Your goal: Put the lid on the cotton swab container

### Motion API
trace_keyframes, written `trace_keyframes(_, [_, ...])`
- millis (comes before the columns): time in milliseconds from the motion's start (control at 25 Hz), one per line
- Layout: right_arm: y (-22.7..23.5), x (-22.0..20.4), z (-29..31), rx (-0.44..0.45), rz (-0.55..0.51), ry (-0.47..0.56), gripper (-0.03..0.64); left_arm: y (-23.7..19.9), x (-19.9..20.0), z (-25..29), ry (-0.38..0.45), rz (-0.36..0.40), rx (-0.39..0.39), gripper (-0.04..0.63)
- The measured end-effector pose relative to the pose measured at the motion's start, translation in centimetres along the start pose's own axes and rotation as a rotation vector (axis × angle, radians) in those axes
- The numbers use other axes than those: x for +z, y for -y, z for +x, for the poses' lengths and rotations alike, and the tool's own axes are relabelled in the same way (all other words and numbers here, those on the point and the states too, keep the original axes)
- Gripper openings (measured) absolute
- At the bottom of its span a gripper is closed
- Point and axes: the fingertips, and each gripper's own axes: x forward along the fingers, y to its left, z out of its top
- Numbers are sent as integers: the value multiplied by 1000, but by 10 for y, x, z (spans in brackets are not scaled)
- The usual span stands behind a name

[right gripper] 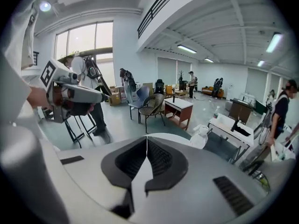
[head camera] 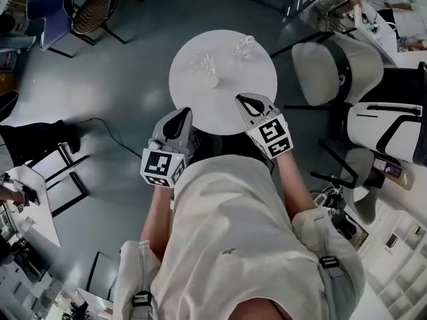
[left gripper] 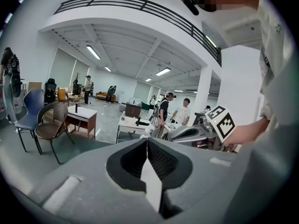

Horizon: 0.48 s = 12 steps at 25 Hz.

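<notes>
Round white table (head camera: 200,105) upper centre of frame, two small see-through plastic things apart on it, left piece (head camera: 205,67), right piece (head camera: 243,47), which is the lid unclear, left gripper (head camera: 181,114) and right gripper (head camera: 243,101) below, both closed, empty.

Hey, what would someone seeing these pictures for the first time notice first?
The round white table stands out against the dark floor, with two small clear items on it, one near its middle and one toward its far edge; they are too small to tell lid from container. At the table's near edge, the left gripper and right gripper, each with a black-and-white marker cube, are both empty, jaws together.
</notes>
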Motion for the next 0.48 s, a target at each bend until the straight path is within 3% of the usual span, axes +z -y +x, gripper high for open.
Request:
trace_keyframes(200, [-26,22,-17,-30,143,100,12,-20,-2,-19,6,28,-33,11])
trace_keyframes(480, [-55,53,-49,-62,236,236,12,-29,1,-45,38,27,-81,11])
